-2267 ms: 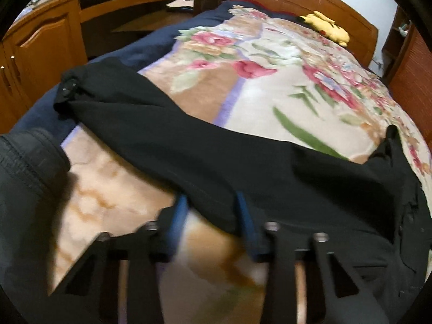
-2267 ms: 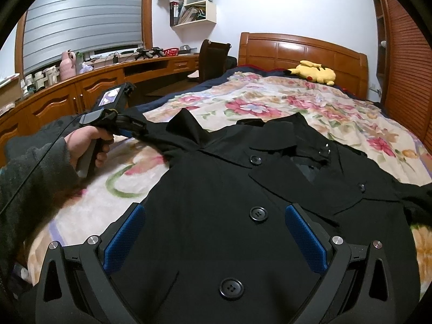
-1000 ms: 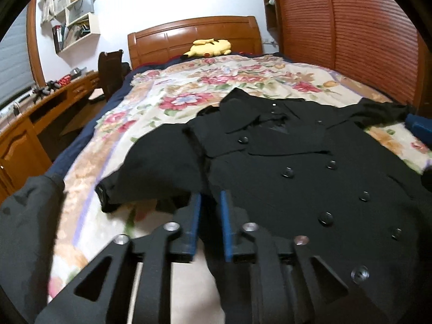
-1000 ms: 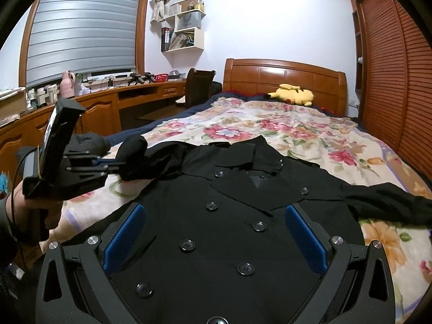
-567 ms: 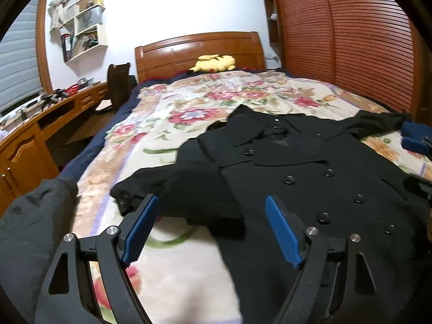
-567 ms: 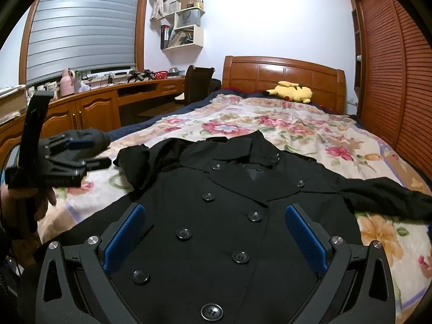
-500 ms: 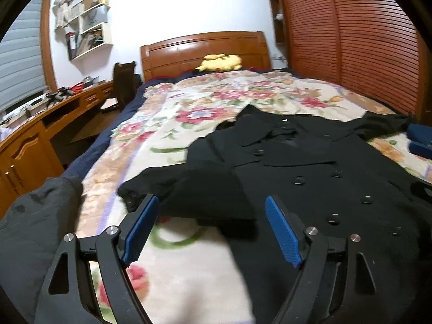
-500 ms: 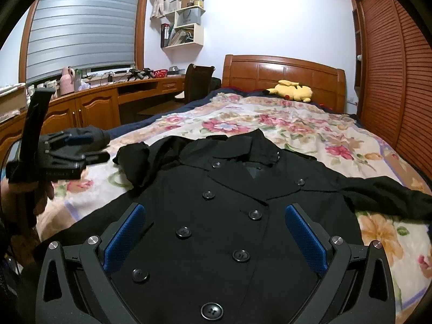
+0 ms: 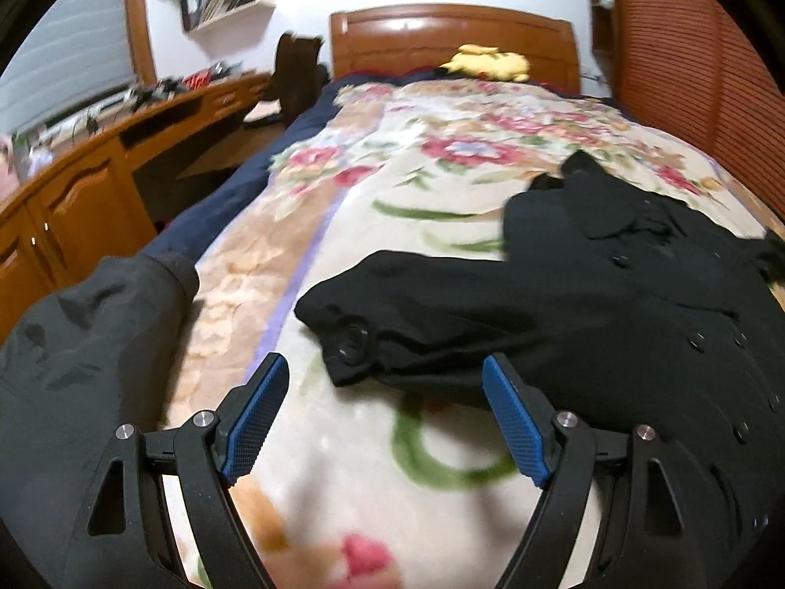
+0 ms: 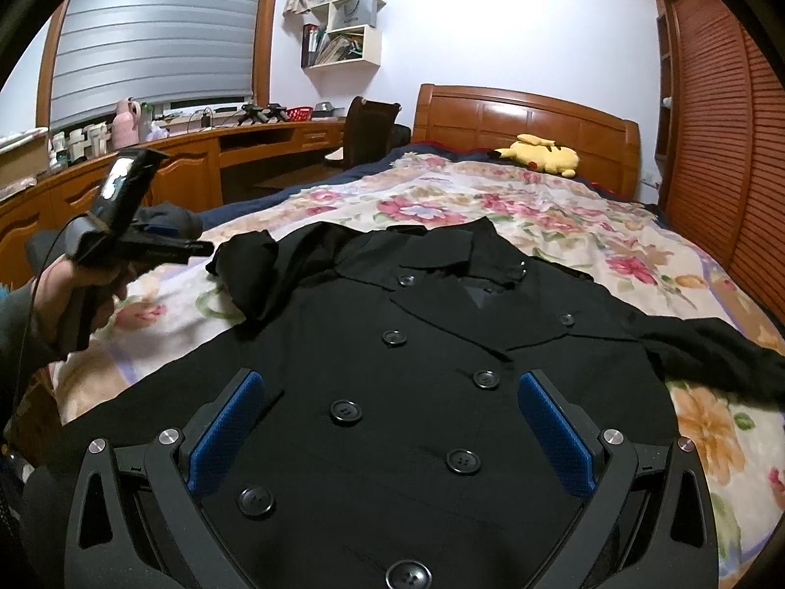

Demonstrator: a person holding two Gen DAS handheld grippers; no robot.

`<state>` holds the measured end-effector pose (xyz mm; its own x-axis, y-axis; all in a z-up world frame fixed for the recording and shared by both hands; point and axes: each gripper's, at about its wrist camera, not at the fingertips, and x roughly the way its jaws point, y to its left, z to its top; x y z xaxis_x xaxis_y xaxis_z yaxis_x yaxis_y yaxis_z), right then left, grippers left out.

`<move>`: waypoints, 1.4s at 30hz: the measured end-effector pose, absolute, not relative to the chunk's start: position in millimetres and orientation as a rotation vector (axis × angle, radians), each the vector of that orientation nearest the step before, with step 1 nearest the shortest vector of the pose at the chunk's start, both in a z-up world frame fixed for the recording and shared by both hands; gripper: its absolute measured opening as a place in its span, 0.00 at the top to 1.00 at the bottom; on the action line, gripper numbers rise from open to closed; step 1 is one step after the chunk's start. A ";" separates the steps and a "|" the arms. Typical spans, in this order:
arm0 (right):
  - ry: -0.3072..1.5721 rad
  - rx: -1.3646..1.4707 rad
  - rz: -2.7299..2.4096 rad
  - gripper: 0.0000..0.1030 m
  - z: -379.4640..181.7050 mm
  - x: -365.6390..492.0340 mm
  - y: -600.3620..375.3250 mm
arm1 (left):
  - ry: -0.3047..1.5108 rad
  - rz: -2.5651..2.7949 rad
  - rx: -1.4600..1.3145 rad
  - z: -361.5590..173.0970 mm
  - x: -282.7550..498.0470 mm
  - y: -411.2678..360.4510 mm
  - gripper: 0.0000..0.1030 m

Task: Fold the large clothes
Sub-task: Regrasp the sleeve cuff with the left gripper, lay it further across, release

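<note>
I am working on the sleeve-folding step: the black coat (image 10: 402, 392) is lying buttoned and face up on the flowered bedspread (image 9: 441, 157), its sleeve (image 9: 441, 314) bunched beside the body. My left gripper (image 9: 387, 417) is hovering spread wide over the cuff, grasping nothing; my right gripper (image 10: 392, 427) is hanging released above the coat front. Next, I judge, I should be pinching that cuff and laying it across the chest. No containers are showing.

Dim indoor light; left view motion-blurred; fisheye edges.
</note>
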<state>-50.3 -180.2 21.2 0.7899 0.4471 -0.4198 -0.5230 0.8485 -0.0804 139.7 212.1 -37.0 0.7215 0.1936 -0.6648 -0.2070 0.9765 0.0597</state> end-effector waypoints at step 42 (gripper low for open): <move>0.347 -0.154 0.449 0.00 36.1 -106.2 -252.6 | 0.549 -0.205 0.138 55.3 118.0 -15.2 0.89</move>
<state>-106.2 -252.6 36.1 0.8434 0.3981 -0.3608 -0.4499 0.8904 -0.0693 118.0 -15.2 55.3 0.8333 -0.1559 -0.5304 0.2294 0.9704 0.0753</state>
